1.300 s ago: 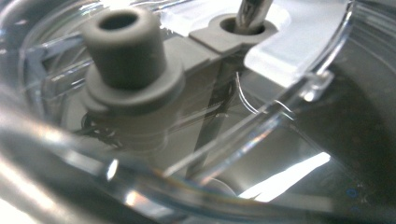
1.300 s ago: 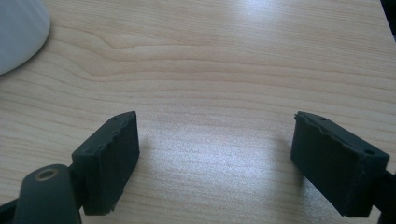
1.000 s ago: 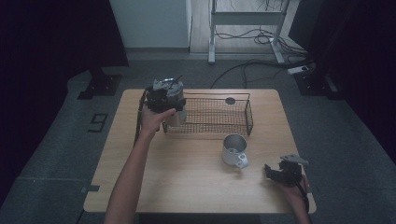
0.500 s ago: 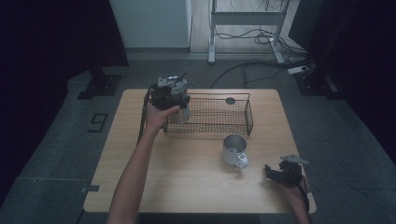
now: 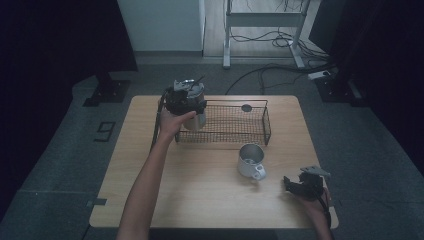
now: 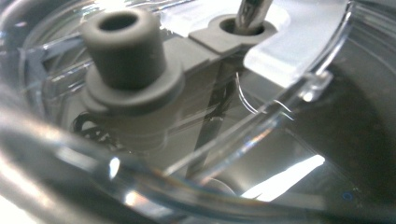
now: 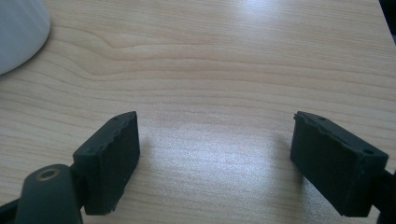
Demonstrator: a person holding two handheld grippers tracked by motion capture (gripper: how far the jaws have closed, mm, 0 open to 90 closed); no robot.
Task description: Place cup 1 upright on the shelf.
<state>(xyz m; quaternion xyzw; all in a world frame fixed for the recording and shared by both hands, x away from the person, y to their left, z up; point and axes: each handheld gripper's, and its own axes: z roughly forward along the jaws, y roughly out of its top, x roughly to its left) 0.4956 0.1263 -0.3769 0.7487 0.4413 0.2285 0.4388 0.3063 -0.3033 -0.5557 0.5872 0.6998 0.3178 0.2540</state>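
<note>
A steel tumbler (image 5: 197,112) with a clear lid (image 6: 289,51), a grey spout (image 6: 126,51) and a straw (image 6: 252,11) stands upright at the left end of the wire basket (image 5: 250,139). My left gripper (image 5: 184,101) is over the tumbler's top from the left and seems shut on its rim; its jaws are hidden. A white metal mug (image 5: 250,161) sits on the table in front of the basket. My right gripper (image 5: 294,186) rests low on the table to the right of the mug, open, with bare wood between its jaws (image 7: 215,140).
The basket holds a small dark round object (image 5: 246,107) near its back wall. The wooden table (image 5: 200,200) has free room at the front left. The mug's side (image 7: 18,32) lies just beyond my right gripper. Cables and stands are on the floor behind.
My left gripper and the tumbler have shifted slightly to the right along the basket's left end. The right gripper has stayed put.
</note>
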